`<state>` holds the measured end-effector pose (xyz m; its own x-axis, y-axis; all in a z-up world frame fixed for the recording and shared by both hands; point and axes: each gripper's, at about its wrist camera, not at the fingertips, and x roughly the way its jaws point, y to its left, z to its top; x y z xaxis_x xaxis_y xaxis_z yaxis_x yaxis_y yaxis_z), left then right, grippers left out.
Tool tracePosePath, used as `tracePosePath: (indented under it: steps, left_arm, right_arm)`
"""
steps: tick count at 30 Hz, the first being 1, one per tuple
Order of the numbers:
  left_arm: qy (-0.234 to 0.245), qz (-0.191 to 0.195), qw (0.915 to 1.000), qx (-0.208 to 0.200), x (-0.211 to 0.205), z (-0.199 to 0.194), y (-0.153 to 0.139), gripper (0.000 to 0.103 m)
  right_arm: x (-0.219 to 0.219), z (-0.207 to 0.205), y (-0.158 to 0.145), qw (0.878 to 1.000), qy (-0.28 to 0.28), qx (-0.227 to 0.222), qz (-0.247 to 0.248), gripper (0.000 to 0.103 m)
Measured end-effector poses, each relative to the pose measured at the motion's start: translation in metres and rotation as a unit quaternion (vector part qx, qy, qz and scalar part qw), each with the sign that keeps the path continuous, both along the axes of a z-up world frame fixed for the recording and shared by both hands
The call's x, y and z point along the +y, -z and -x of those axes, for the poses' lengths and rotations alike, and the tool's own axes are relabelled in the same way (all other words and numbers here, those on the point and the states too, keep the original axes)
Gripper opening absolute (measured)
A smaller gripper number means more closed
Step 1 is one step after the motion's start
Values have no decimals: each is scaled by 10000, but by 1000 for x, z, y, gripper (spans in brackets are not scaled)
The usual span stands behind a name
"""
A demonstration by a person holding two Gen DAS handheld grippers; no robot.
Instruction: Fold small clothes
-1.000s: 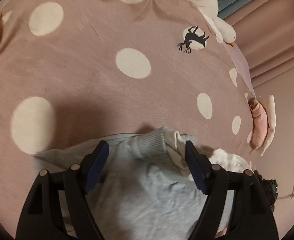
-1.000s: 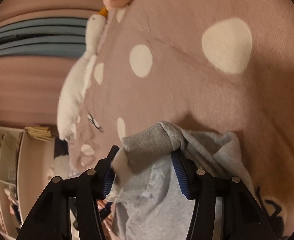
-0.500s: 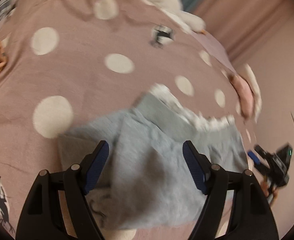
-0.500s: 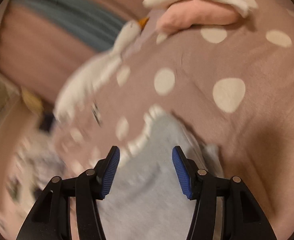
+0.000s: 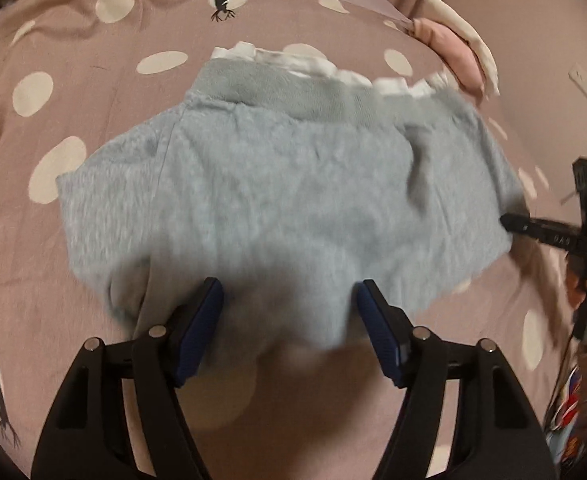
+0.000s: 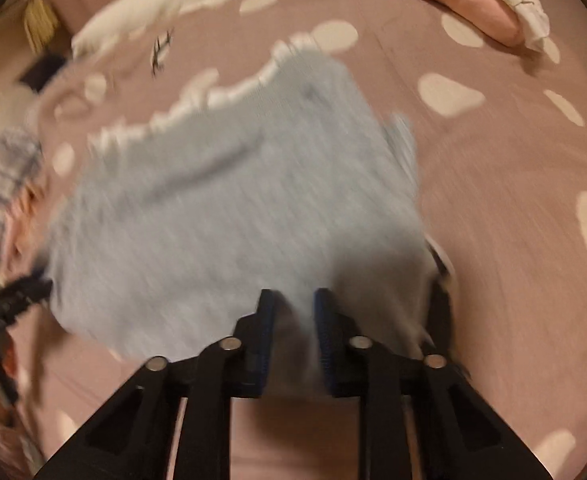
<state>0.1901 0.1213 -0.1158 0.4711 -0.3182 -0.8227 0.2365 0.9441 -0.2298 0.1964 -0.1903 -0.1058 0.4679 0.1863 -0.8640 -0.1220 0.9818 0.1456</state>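
Currently: grey garment (image 5: pixel 277 184) spread on the dotted bed (image 5: pixel 73 80), ribbed band at the far side. Left claw (image 5: pixel 289 320) spread over the near hem, gripping nothing. Right claw (image 6: pixel 291 320) nearly pressed together, apparently pinching the near edge. Step: laying flat. Next, probably: lift an edge and fold across.

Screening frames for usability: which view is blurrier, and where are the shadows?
Right wrist view: heavy streaky motion blur across the grey garment and bedspread. Left wrist view: sharper, ribbed band readable, slight softness at the near hem; the left gripper casts shadow there. Both views show fisheye vignetting under dim, warm light.
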Motion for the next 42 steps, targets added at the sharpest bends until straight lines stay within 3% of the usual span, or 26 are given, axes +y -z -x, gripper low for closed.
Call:
tracePosePath:
  steps: [4, 7, 12, 19, 23, 28, 31, 34, 35, 39, 42]
  left_arm:
    - [-26, 32, 9999, 130, 7, 18, 7, 69]
    - [-184, 359, 9990, 178, 21, 33, 2, 71]
    - [-670, 1033, 9924, -9, 52, 60, -14, 85]
    - [-1208, 1744, 9772, -23, 71, 62, -19, 87]
    - [-1436, 2231, 9640, 179, 79, 55, -10, 87]
    - [-1679, 2982, 9393, 234, 99, 50, -5, 87]
    - [-1833, 2993, 9360, 278, 110, 46, -2, 87]
    - [-1893, 3124, 9300, 413, 115, 40, 5, 87]
    - [-1910, 3165, 9281, 452, 115, 38, 6, 87]
    - [-1887, 3287, 9239, 534, 109, 27, 9, 88]
    - [-1882, 3238, 9256, 546, 103, 16, 7, 90]
  right_arm:
    - [-16, 10, 2, 9992, 106, 301, -245, 8]
    - [-20, 17, 1, 9986, 192, 460, -170, 7]
    - [5, 36, -25, 9996, -222, -124, -105, 14]
    - [86, 12, -40, 9880, -1196, -531, -817, 15]
    - [129, -6, -53, 9773, -1579, -800, -1165, 15]
    - [156, -22, -34, 9771, -1669, -442, -1243, 15]
    - [169, -8, -5, 9787, -1893, -78, -790, 15]
    - [171, 19, 20, 9729, -2207, 313, -615, 15]
    - [170, 32, 22, 9709, -2327, 177, -532, 15]
    - [151, 46, 4, 9687, -2354, 119, -777, 15]
    - [123, 42, -18, 9749, -2020, -289, -889, 16]
